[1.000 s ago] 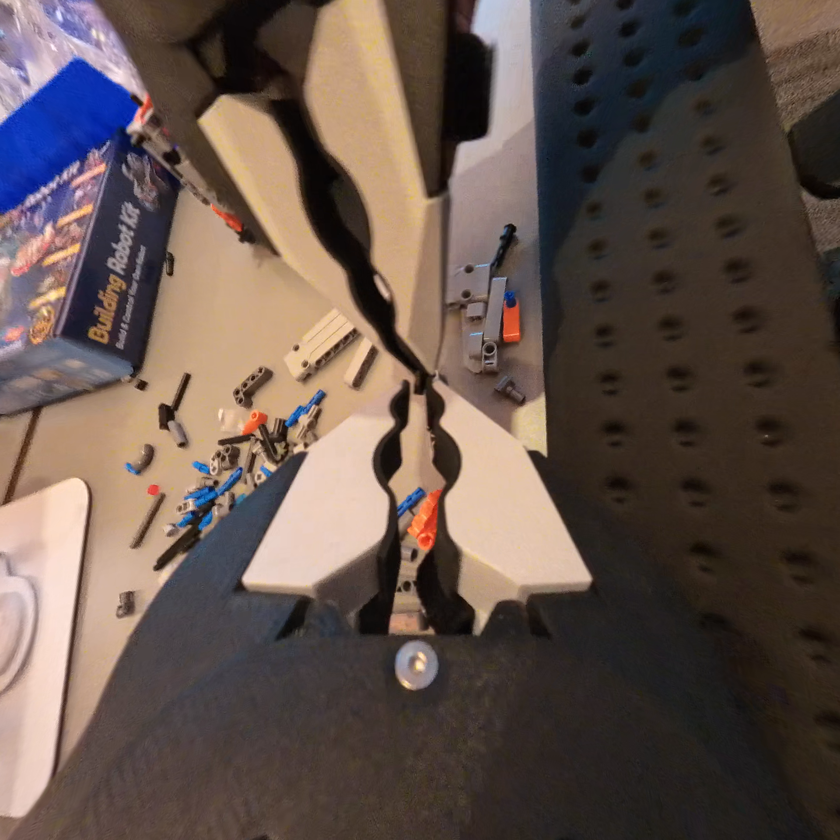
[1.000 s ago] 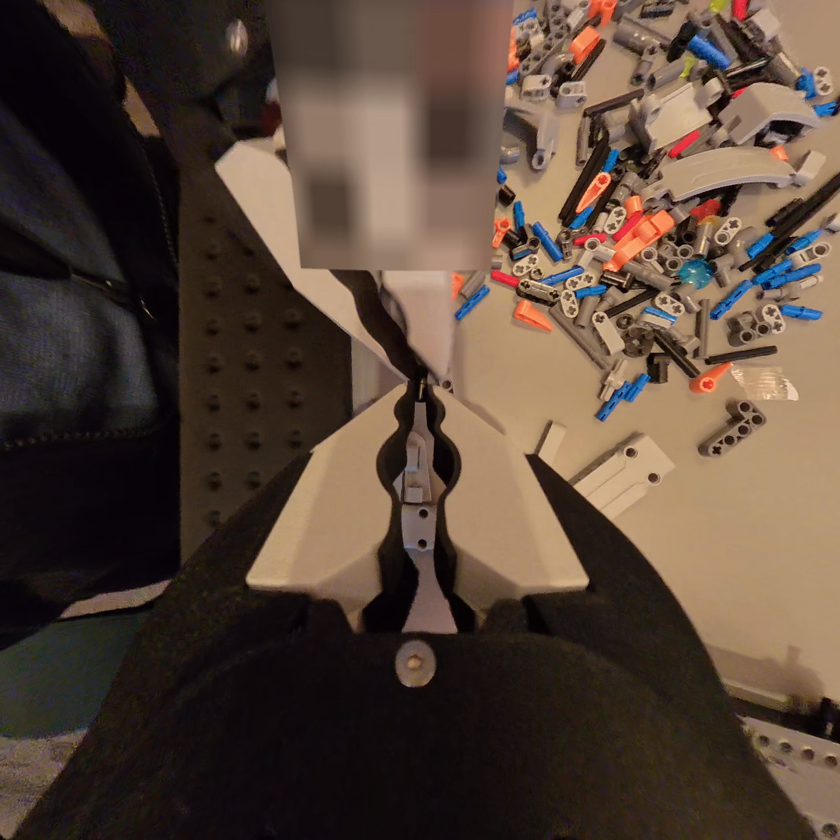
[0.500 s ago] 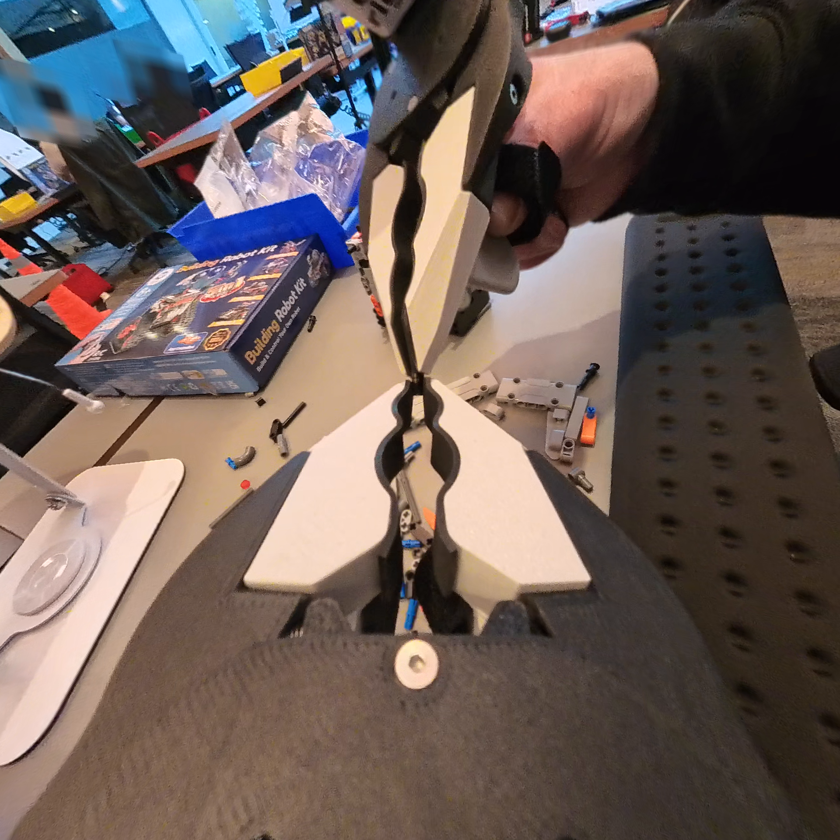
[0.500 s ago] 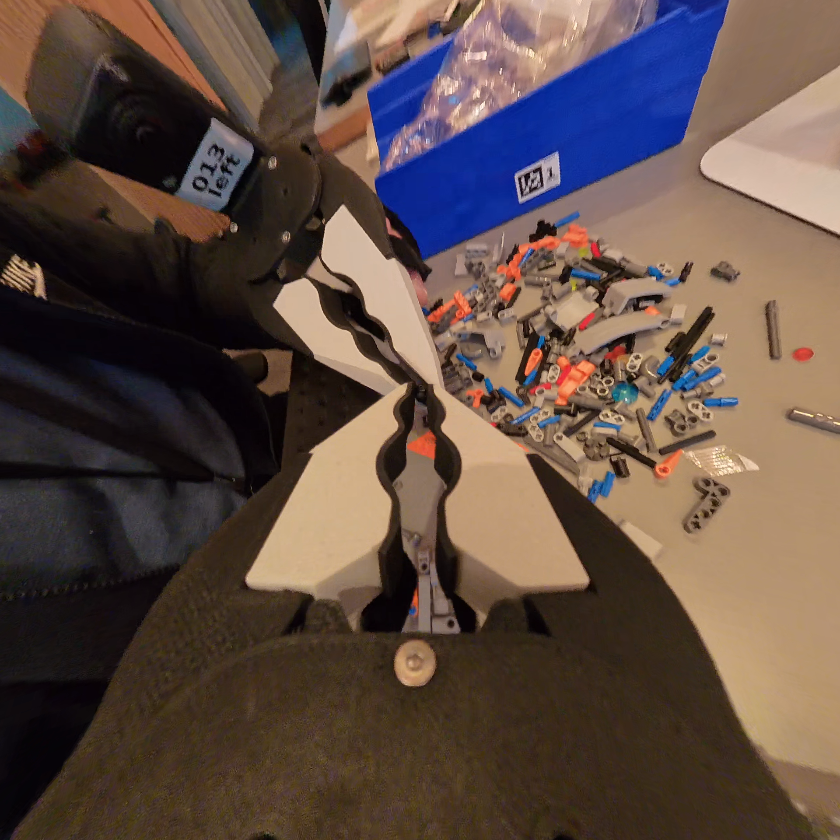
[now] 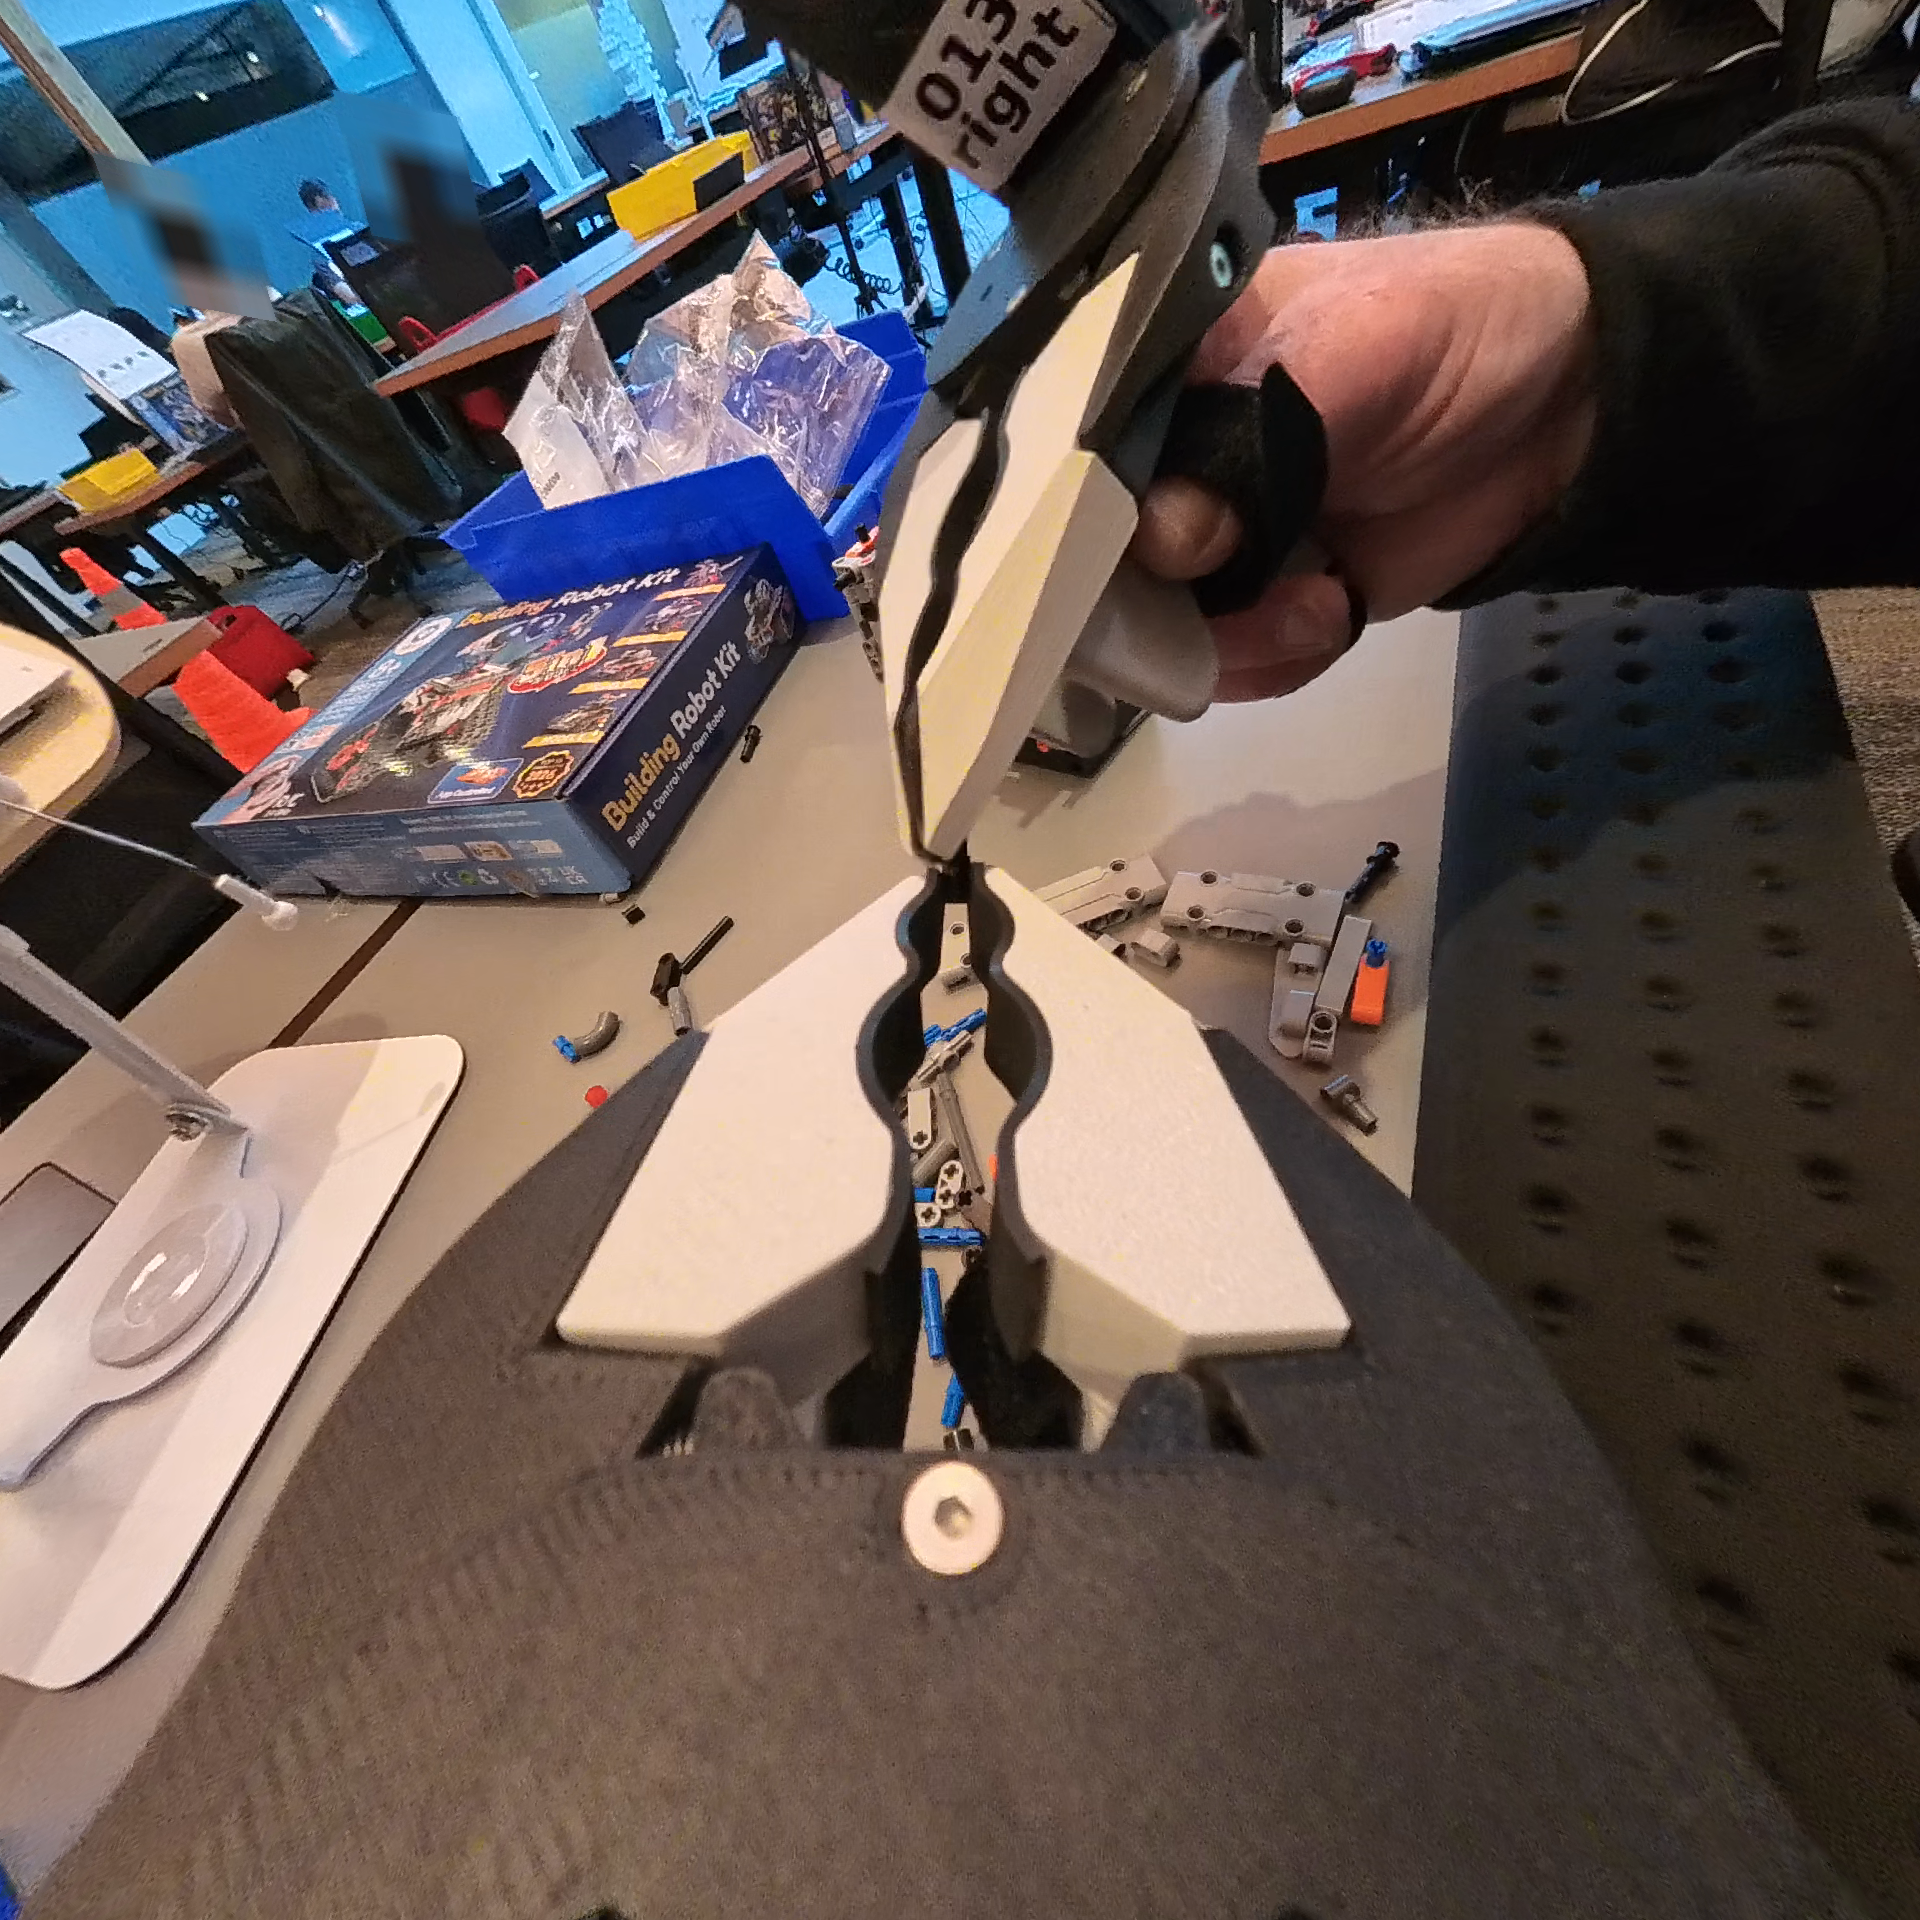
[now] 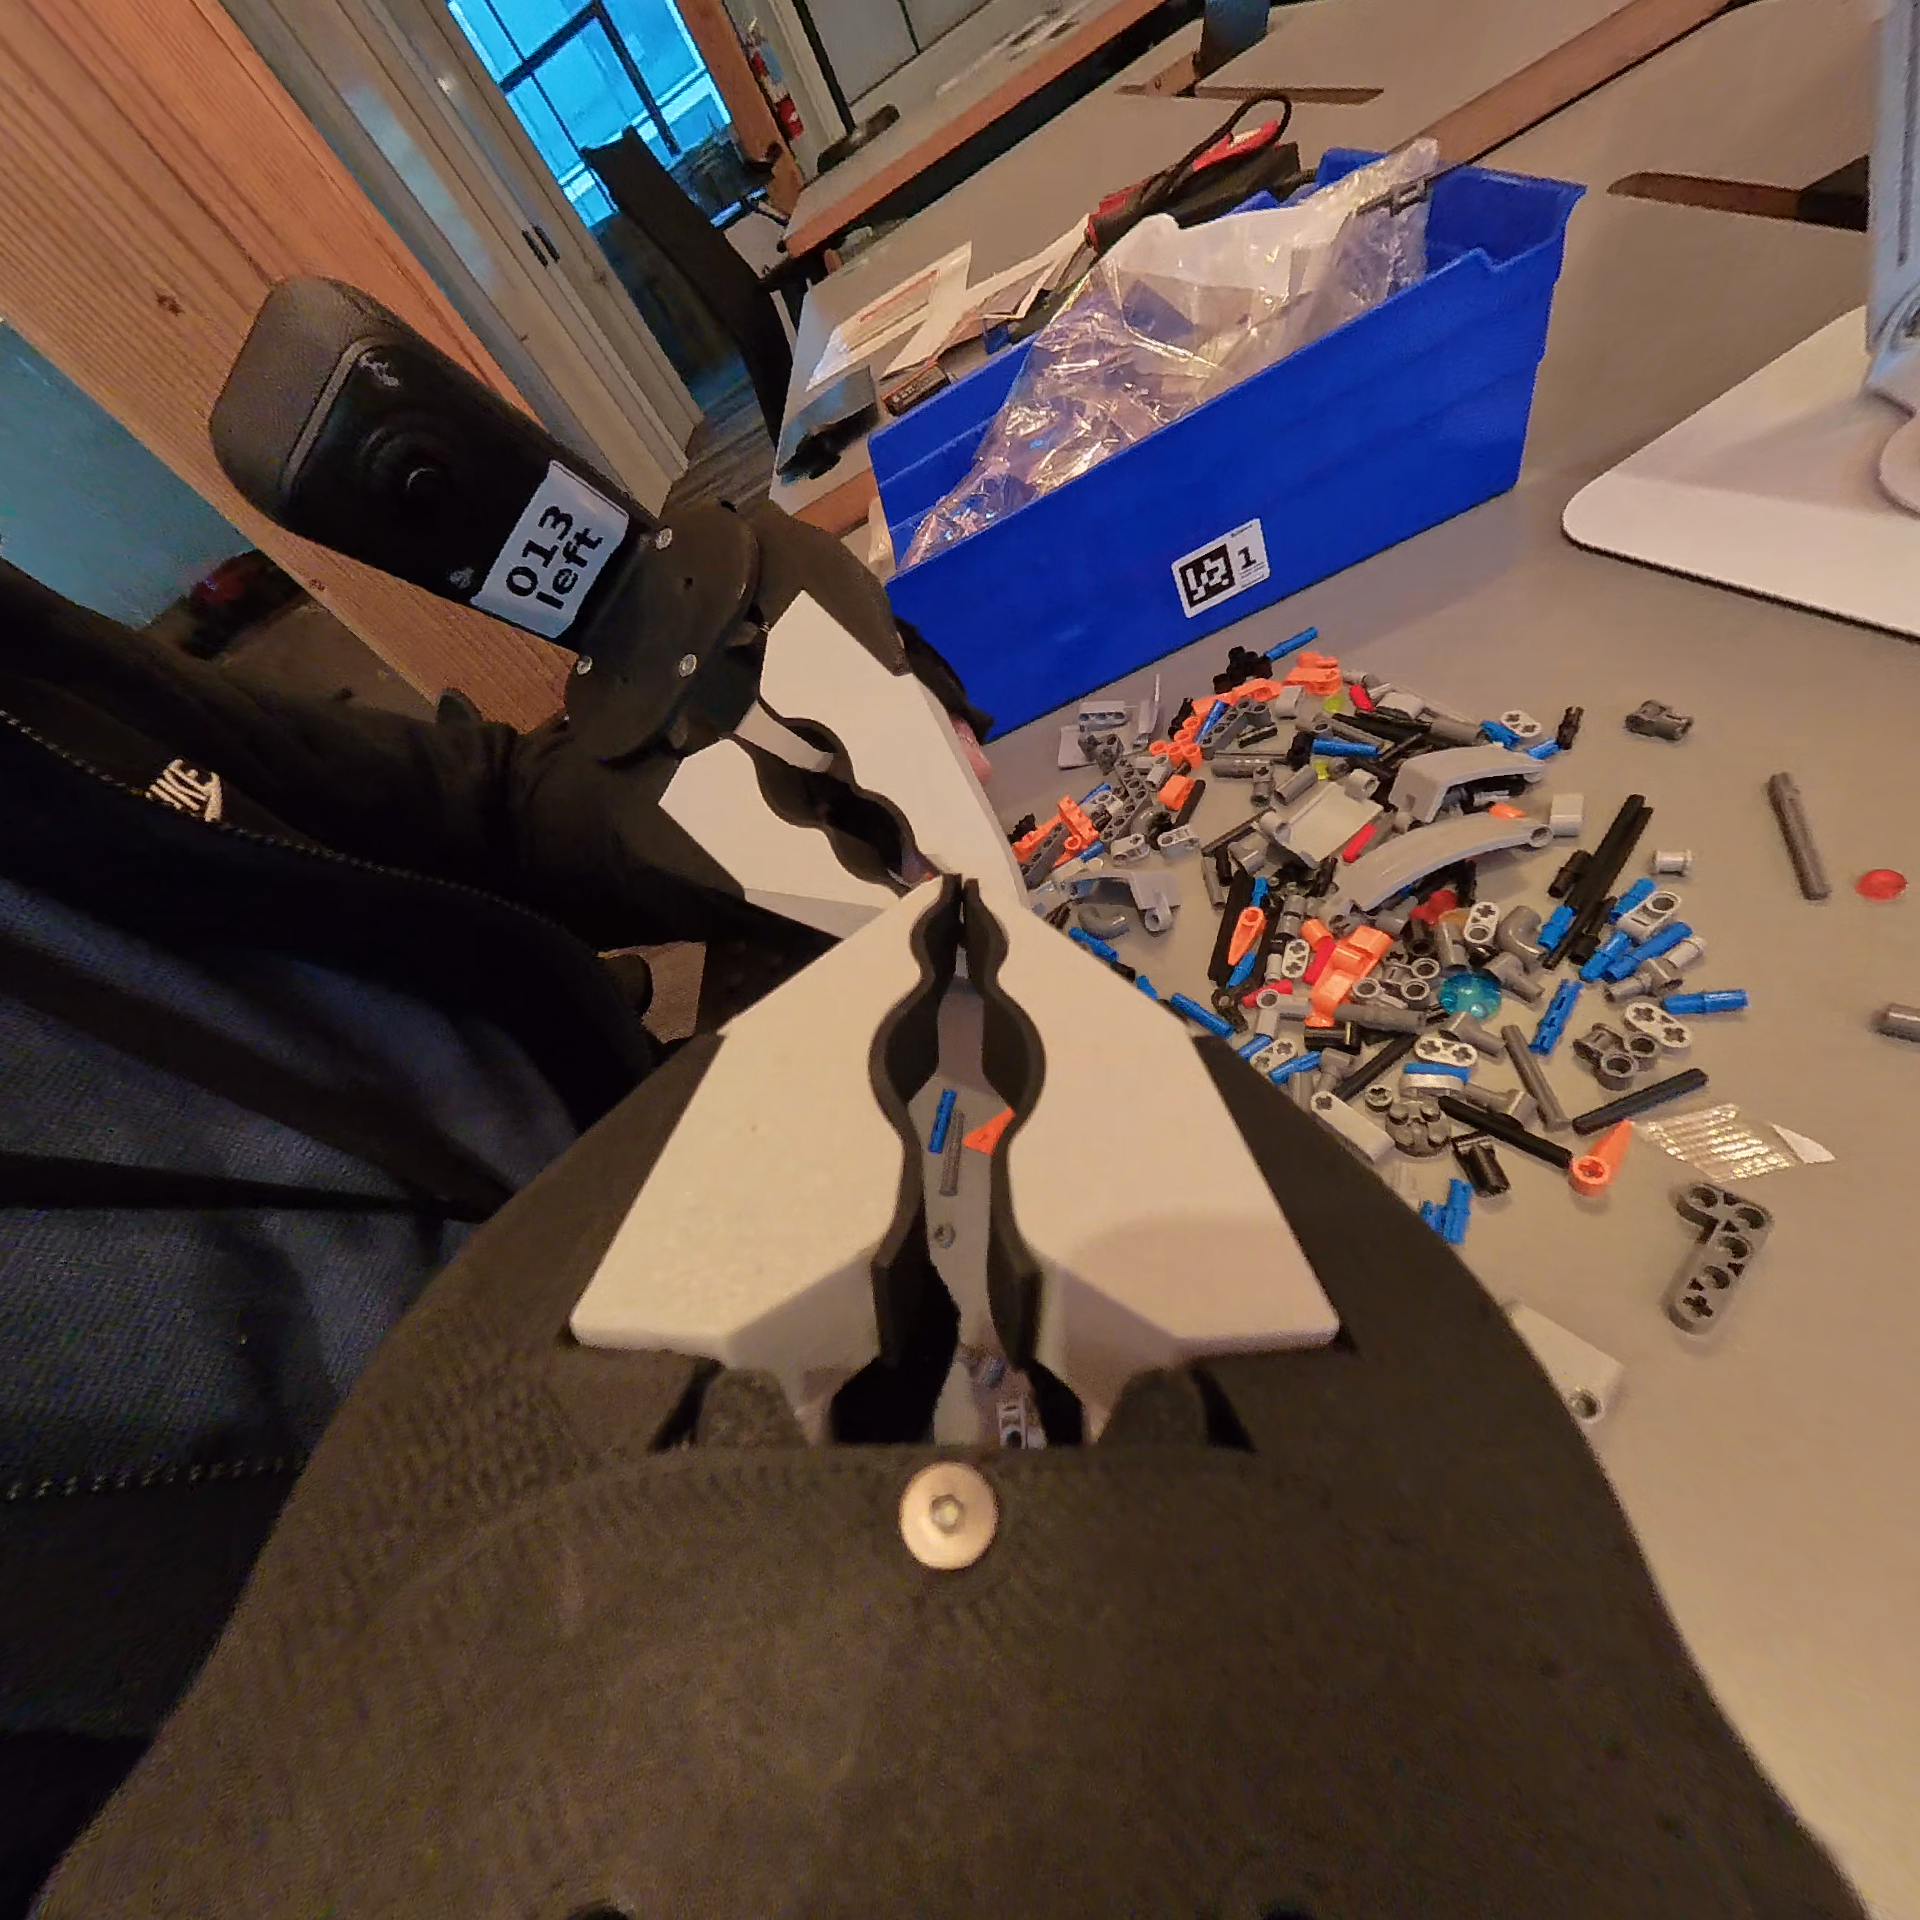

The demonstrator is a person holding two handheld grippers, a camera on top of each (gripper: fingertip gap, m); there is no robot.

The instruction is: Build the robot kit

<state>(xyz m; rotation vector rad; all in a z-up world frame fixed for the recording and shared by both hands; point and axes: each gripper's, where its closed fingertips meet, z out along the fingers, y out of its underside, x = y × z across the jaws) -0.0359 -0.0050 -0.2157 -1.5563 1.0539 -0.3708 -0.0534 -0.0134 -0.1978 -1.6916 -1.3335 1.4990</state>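
Left gripper (image 5: 954,883) and right gripper (image 6: 956,888) meet tip to tip, both pinching one small black pin (image 5: 952,871). Heap of grey, blue, orange plastic building pieces (image 6: 1434,935) at 2 o'clock of right gripper, on grey table (image 6: 1714,1455).

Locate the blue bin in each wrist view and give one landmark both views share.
Left wrist view: blue bin sits upper centre-left, behind the printed box.
Right wrist view: blue bin sits upper right, behind the pile of small parts.
Shared landmark: the crumpled clear plastic bags inside it.

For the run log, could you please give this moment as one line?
left gripper: shut | right gripper: shut | tip to tip above table | brick pile beside | anything held: unclear
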